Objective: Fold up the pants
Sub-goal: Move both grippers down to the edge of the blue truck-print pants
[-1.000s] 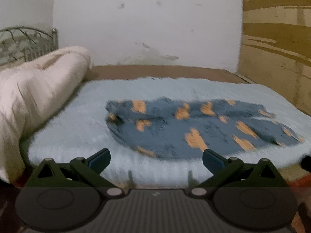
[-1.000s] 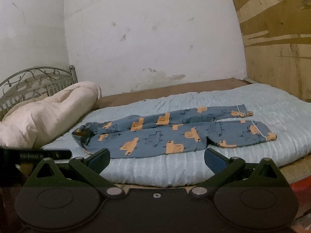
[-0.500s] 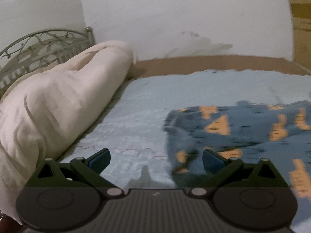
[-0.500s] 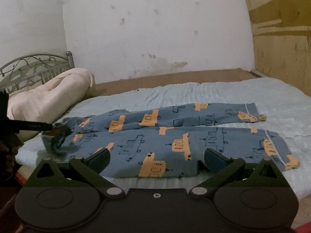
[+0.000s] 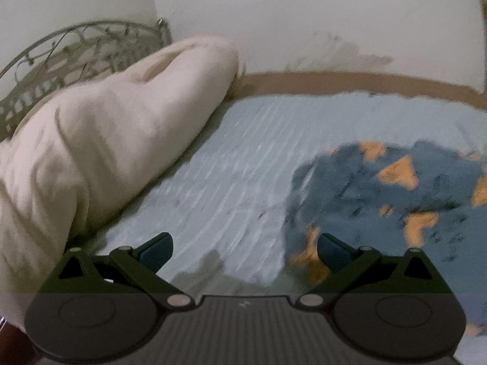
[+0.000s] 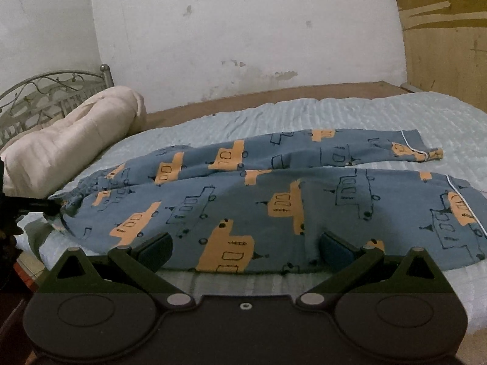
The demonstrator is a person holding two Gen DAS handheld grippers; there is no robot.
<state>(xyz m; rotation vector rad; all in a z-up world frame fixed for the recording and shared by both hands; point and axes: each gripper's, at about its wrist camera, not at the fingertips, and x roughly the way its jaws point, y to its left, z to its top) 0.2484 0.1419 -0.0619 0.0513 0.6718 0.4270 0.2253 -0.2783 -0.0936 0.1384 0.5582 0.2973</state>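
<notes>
Pants [image 6: 274,194], blue with orange vehicle prints, lie spread lengthwise on the pale blue bed cover [image 6: 350,112], waistband at the left, both legs running right to the cuffs.

At the far left stands a metal headboard [image 6: 45,91], with a rolled cream quilt [image 6: 70,143] lying in front of it. Between the quilt and the waistband runs a strip of bare cover. The left gripper [image 5: 245,248] hovers low at the near-left edge of the bed, jaws released and wide apart, its right finger over the bunched waistband corner; in the right wrist view its dark tip shows just beside that corner. Whether it touches the cloth I cannot tell.

The right gripper [image 6: 245,248] sits at the near edge by the nearer leg, jaws released, gripping nothing. Bare cover lies beyond the farther leg and right of the cuffs. A stained white wall [image 6: 243,30] backs the bed, and a wooden panel [image 6: 441,30] stands at the far right.
</notes>
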